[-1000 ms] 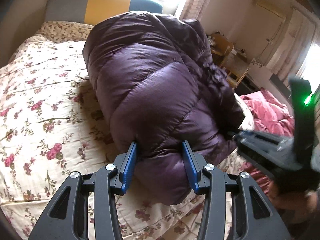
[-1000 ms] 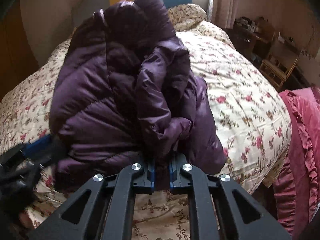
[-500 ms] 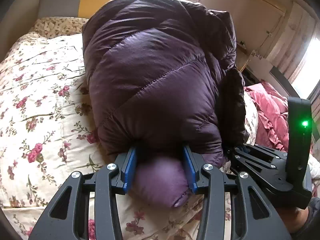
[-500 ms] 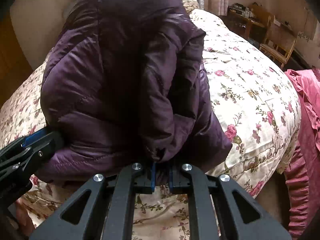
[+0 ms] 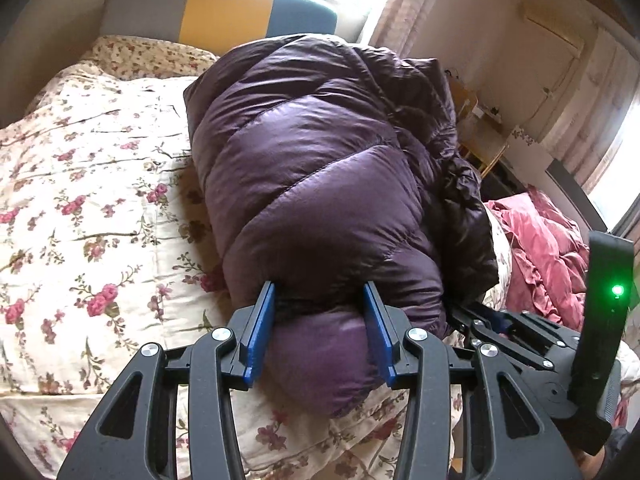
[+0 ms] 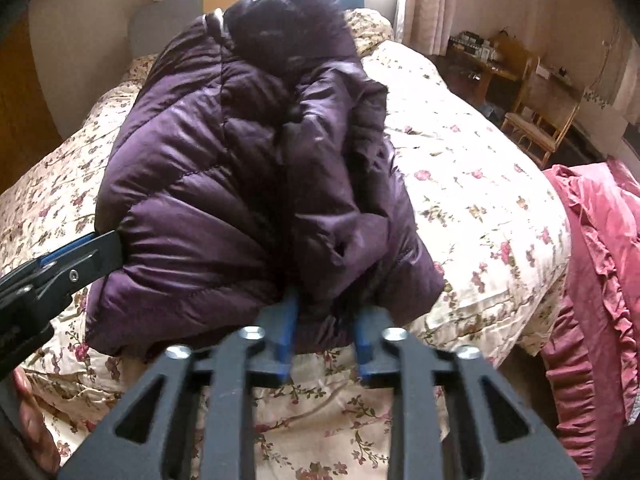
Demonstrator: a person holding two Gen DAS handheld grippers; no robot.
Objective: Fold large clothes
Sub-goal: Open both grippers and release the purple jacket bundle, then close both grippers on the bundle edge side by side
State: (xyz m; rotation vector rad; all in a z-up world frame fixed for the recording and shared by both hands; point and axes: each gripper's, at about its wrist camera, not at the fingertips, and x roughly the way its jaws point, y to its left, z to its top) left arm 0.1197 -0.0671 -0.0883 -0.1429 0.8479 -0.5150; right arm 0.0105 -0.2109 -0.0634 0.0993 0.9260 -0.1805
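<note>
Bedroom, left wrist view: bed covered by a cream quilt with pink flower print (image 5: 92, 200); padded headboard in grey, yellow and teal panels (image 5: 216, 10) at the far end under a bright window; pale curtain (image 5: 400, 4) to the right of it; wooden furniture (image 5: 480, 136) against the far right wall; crumpled pink bedding (image 5: 548, 248) low at right. Purple down jacket (image 5: 320, 168), bundled into a thick roll, lies on the quilt with its long axis running from the near edge of the bed away toward the headboard, leaning slightly to the right. Left gripper (image 5: 320, 328) partly open, its blue pads pressed into either side of the roll's near end, which bulges out between them. Right gripper (image 5: 500, 332) shows at lower right as a black body with a green light, its tips hidden behind the jacket. Right wrist view: same quilt (image 6: 460, 184), headboard (image 6: 168, 12) and curtain (image 6: 428, 0); wooden chair (image 6: 540, 128) and shelf at far right; pink ruffled bedding (image 6: 600, 264) hanging at the right edge. Jacket (image 6: 240, 184) seen lengthwise, its creased, overlapped layers uppermost, far end darker and raised toward the headboard. Right gripper (image 6: 326, 320) has jaws that have just been opening, now moderately apart, with a fold of the jacket's near hem between them; contact with the pads cannot be told through blur. Left gripper (image 6: 80, 256) enters from the left edge, its tip against the jacket's side.
</note>
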